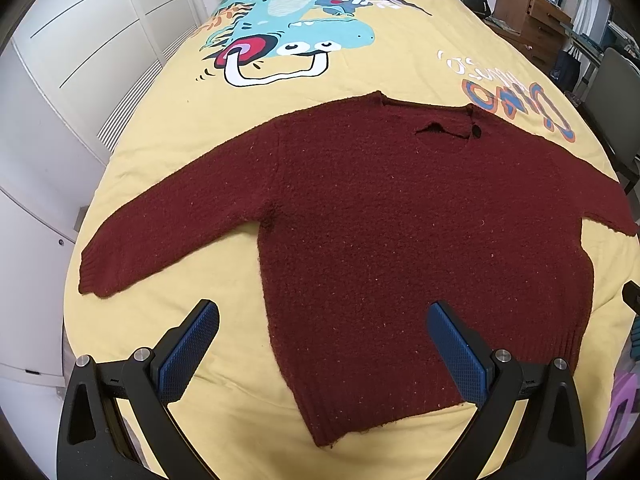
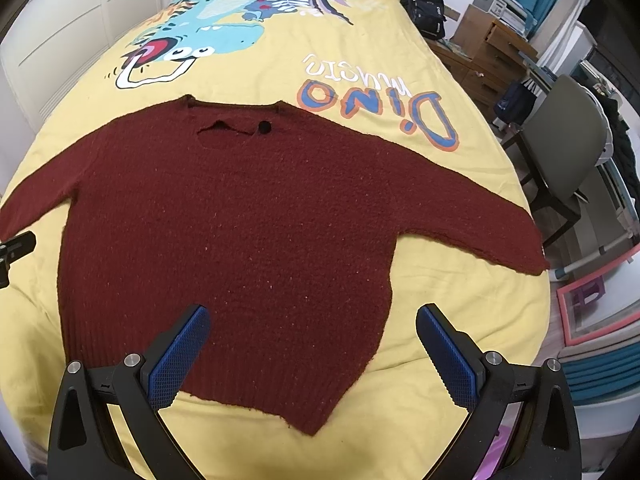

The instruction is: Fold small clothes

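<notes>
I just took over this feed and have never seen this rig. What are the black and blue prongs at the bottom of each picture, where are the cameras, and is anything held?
The prongs are two handheld grippers, each with a camera looking along its fingers. One picture comes from the left gripper, the other from the right gripper. Both are open, holding nothing. A dark red knitted sweater lies flat, sleeves spread, on a yellow dinosaur-print bedspread.
</notes>
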`<state>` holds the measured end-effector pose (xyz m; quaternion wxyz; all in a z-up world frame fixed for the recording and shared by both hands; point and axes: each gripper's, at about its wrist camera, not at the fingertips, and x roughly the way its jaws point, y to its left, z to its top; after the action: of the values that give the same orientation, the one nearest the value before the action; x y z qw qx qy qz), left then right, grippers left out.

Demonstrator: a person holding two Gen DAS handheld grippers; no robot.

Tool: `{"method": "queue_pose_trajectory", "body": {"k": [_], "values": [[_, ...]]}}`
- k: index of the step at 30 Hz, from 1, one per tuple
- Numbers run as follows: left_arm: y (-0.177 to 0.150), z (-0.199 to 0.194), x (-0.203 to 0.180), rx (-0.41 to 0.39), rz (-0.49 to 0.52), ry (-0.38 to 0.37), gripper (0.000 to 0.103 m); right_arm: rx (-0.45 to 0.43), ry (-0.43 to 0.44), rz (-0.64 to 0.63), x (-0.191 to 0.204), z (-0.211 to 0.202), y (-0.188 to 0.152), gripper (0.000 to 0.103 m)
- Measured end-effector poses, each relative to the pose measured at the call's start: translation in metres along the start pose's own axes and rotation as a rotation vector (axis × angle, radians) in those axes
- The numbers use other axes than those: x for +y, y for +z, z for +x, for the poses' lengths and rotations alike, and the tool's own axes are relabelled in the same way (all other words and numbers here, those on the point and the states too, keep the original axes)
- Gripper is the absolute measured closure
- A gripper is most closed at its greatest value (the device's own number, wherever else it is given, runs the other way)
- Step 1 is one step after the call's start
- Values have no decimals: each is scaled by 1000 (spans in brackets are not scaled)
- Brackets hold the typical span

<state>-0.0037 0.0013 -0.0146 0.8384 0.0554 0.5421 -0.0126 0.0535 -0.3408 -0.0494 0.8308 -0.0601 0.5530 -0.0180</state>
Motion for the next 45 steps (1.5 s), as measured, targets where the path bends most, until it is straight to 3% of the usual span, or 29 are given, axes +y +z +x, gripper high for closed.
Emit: {"method": "queue_pose_trajectory", "body": {"k": [17,26,31,38,45], "values": [[-2,4,0,10,7,5,1,6,2,-7,0,5,-1,0],[6,11,-3,21,35,4,1,-44,-6,39,-20,11,6,0],[25,24,-3,29,48,8,1,-60,-64,115,-67,25,16,0],[56,49,-7,67,62,26,1,-10,-115,284,-162,65,24,0],[81,77,-8,91,35,-7,1,55,-154,442,-247,119,21,0]]}}
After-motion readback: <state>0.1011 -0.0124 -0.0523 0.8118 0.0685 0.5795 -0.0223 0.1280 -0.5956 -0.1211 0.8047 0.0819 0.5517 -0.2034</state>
